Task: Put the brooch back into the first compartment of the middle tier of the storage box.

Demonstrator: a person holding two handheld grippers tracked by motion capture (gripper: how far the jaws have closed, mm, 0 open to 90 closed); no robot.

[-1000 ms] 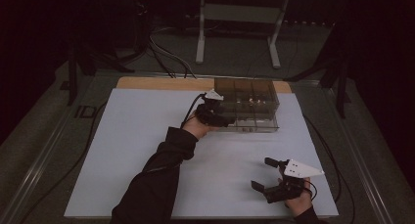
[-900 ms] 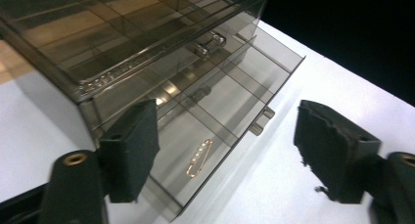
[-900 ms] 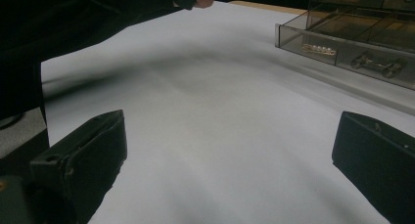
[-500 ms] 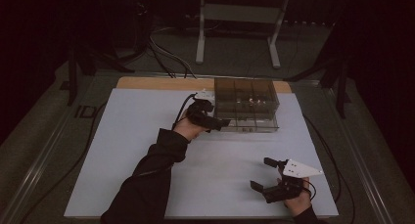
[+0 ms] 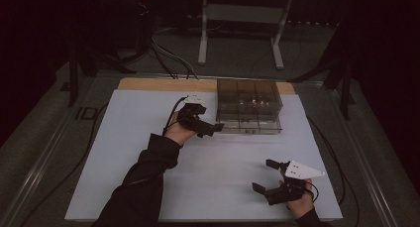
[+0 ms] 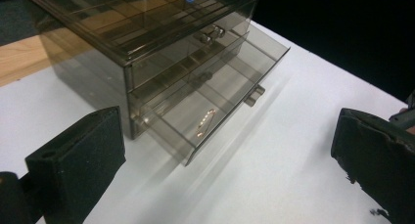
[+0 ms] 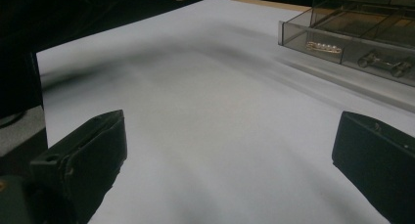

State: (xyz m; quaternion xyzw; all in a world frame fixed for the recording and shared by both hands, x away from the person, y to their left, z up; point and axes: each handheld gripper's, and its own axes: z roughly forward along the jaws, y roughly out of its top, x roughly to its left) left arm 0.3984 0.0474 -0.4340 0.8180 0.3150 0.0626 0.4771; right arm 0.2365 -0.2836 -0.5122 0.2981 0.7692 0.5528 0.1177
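The left gripper (image 5: 210, 129) hangs with its jaws spread wide and empty, just short of the smoky clear drawer box (image 5: 249, 106). Ahead of its jaws the bottom drawer (image 6: 215, 106) stands pulled out, a small beaded clip (image 6: 206, 122) lying inside. The right gripper (image 5: 265, 176), also wide apart and holding nothing, rests on the white sheet (image 5: 148, 138) well apart from the box.

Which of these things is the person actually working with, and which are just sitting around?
In use, as far as I can judge:
- smoky clear plastic drawer chest
- its pulled-out bottom drawer
- small pearl-studded clip inside that drawer
- left gripper, fingers apart, beside the chest
- right gripper, fingers apart, near the table's front

Just around:
- white table cover
- metal stand behind
- floor cables
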